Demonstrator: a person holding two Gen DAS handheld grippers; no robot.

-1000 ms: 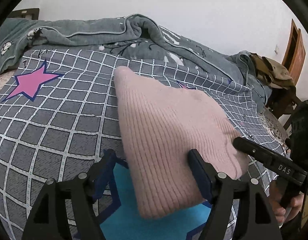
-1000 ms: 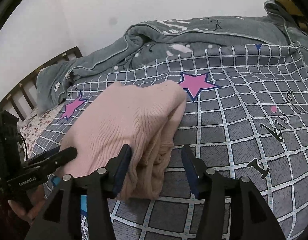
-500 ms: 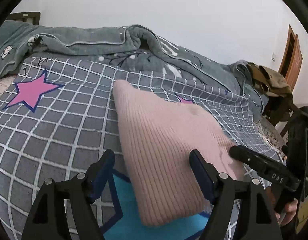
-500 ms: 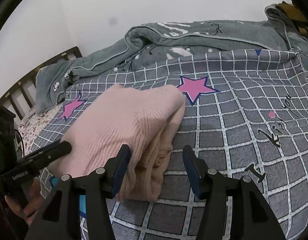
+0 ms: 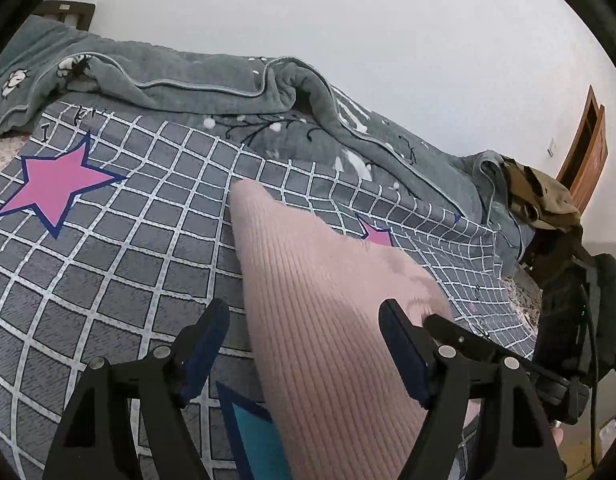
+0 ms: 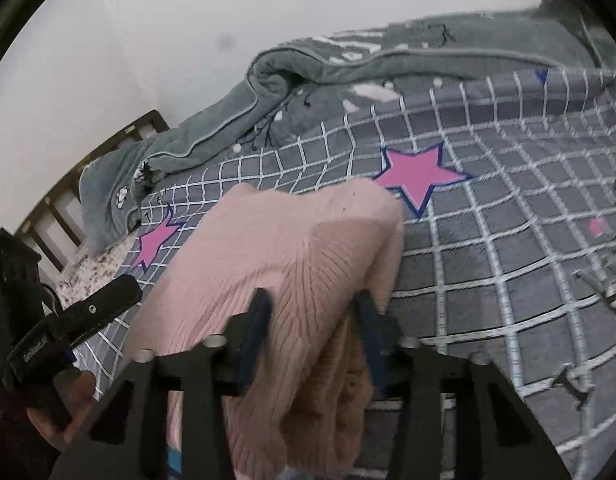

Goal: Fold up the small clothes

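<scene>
A folded pink ribbed knit garment (image 5: 315, 300) lies on the grey checked bedspread (image 5: 108, 248). My left gripper (image 5: 304, 324) is open, its blue-padded fingers on either side of the garment's near end. In the right wrist view the garment (image 6: 292, 240) bunches up between the fingers of my right gripper (image 6: 313, 312), which has narrowed around its near edge and lifts it a little. The right gripper also shows at the right of the left wrist view (image 5: 467, 340), and the left gripper at the left of the right wrist view (image 6: 88, 316).
A rumpled grey-green blanket (image 5: 228, 92) lies along the far side of the bed against the white wall. Pink stars (image 6: 419, 172) mark the bedspread. A brown garment pile (image 5: 539, 196) and a wooden door (image 5: 587, 148) stand at the right. A wooden headboard (image 6: 68, 184) is at the left.
My right gripper has moved forward onto the garment's near edge and narrowed its fingers around it, bunching and raising the fabric. My left gripper has tilted and shifted slightly, staying open.
</scene>
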